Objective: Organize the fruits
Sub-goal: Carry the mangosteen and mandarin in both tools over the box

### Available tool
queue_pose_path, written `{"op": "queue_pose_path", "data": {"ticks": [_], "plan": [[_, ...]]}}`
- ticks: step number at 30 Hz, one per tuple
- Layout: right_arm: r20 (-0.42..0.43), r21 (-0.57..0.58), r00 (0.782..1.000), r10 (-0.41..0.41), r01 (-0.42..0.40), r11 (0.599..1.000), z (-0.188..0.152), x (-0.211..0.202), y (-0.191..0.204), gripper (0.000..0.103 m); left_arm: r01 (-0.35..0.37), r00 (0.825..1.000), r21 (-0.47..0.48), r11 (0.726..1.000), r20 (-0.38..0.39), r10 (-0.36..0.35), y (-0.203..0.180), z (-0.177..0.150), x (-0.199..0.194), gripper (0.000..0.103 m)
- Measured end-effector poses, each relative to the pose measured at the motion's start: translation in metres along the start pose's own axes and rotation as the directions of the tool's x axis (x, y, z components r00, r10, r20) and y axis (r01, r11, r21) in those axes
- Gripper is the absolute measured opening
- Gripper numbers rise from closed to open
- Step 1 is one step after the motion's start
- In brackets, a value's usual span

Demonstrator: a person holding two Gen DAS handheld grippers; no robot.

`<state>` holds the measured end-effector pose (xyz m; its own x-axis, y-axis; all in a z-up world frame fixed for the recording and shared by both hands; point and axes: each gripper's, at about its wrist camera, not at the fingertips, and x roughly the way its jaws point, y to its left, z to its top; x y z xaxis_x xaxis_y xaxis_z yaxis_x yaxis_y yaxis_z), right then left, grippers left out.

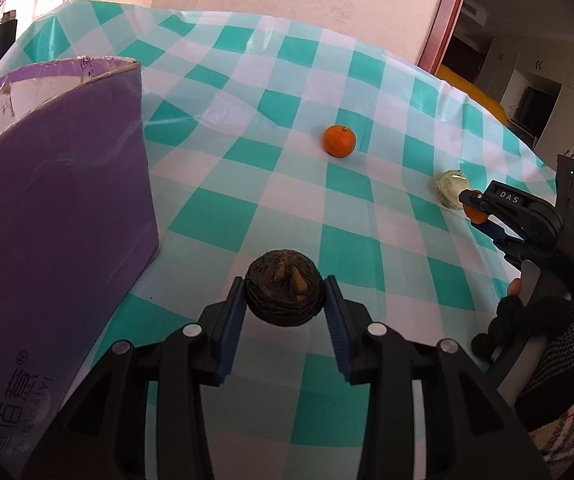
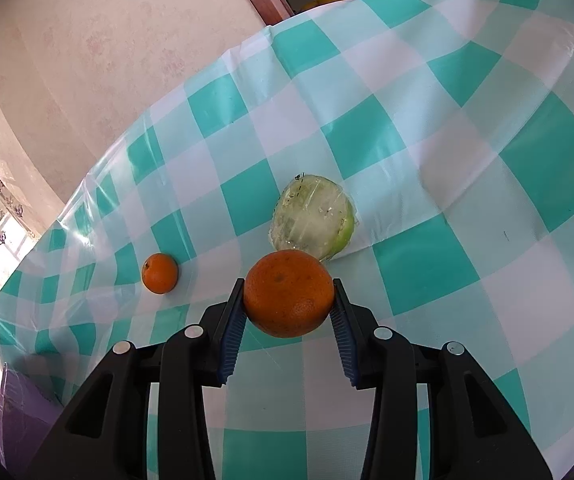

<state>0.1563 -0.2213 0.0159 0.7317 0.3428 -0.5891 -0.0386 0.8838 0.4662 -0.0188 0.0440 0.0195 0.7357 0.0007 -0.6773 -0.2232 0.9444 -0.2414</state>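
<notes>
Two grippers each pinch a fruit over the checked counter (image 1: 367,208). The left gripper (image 1: 285,300) has its blue-padded fingers (image 1: 233,320) pressed on either side of a dark, wrinkled fruit (image 1: 285,294), held just off the cloth at 6 o'clock in the left view. At 9 o'clock stands a purple box (image 1: 59,208), its near face printed with white Chinese characters and Latin letters too distorted to read. A loose orange (image 1: 339,141) lies near the centre, well apart from the box. At 3 o'clock the right gripper (image 1: 474,207), marked "DAS", is gripped by a gloved hand (image 1: 535,328).

From the right view, its fingers (image 2: 231,326) clamp a big orange (image 2: 289,294). Just beyond it, at 12 o'clock, sits a plastic-wrapped green fruit (image 2: 313,216); whether they touch is unclear.
</notes>
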Motion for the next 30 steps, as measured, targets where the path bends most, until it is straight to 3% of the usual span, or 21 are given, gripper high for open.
{"op": "queue_pose_path", "data": {"ticks": [6, 15, 24, 30], "plan": [[-0.021, -0.05, 1.0, -0.023, 0.022, 0.999, -0.008, -0.004, 0.009, 0.041, 0.042, 0.999, -0.054, 0.998, 0.017, -0.041, 0.009, 0.001, -0.002, 0.039], [-0.042, -0.13, 0.999, -0.026, 0.02, 0.991, -0.075, -0.067, 0.034, 0.041, 0.079, 0.996, -0.018, 0.997, 0.044, -0.078, 0.009, -0.01, -0.02, 0.039], [-0.117, -0.243, 0.993, -0.028, -0.001, 0.97, -0.127, -0.109, 0.054, 0.041, 0.089, 0.994, 0.072, 0.993, 0.062, -0.094, 0.019, -0.032, -0.057, 0.039], [-0.115, -0.256, 0.993, 0.013, -0.042, 0.966, -0.139, -0.133, 0.069, 0.041, 0.111, 0.979, 0.1, 0.989, 0.157, -0.126, 0.026, -0.034, -0.106, 0.04]]}}
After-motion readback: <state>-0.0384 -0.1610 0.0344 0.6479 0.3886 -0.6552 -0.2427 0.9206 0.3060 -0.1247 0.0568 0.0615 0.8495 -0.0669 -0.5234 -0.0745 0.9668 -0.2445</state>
